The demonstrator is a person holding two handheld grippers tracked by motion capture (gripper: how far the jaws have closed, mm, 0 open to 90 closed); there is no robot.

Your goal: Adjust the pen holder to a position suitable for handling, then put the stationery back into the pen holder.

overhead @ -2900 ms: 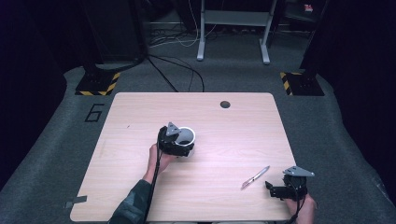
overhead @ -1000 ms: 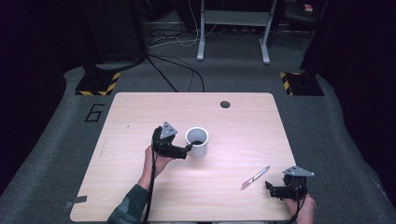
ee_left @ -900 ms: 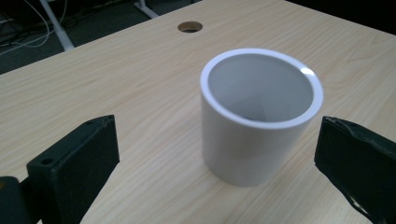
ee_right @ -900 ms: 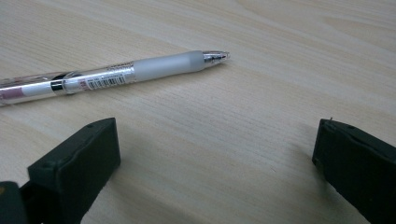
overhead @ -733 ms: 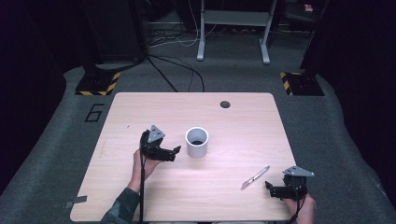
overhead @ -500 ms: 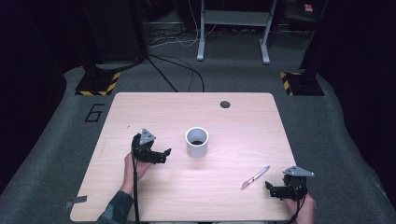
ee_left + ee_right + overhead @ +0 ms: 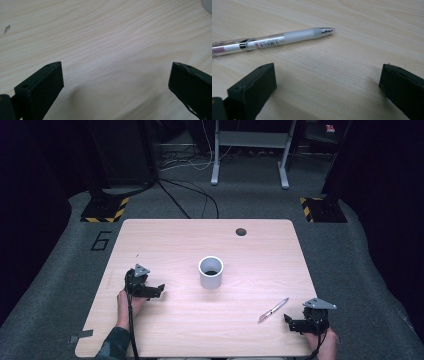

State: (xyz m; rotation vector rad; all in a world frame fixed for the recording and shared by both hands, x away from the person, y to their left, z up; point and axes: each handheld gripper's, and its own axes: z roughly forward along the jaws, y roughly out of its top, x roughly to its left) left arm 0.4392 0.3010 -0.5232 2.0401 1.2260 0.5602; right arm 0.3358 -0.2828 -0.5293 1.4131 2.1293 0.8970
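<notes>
The left gripper [image 7: 159,290] rests low over the table [image 7: 165,245] near its left edge, held by the person's left hand [image 7: 125,302]. Its 2 jaws stand wide apart with nothing between them; the left gripper view shows bare wood grain in the gap [image 7: 116,82]. The jaws point toward the middle of the table, where a white cup [image 7: 210,272] stands upright. The cup is well apart from the left gripper and its mouth faces up. A sliver of the cup's pale wall shows at the top right corner of the left gripper view.

The right gripper [image 7: 288,321] sits near the table's front right corner, held by the right hand [image 7: 327,346]. Its 2 jaws are also spread wide and hold nothing. A pen [image 7: 273,309] lies flat on the table just beside this gripper, between it and the cup. In the right gripper view the pen [image 7: 272,40] lies across the upper left, beyond the jaws and not touching them. It has a clear barrel, a frosted grip and a metal tip that points right in that view.

A dark round hole [image 7: 241,231] marks the table's far side.
</notes>
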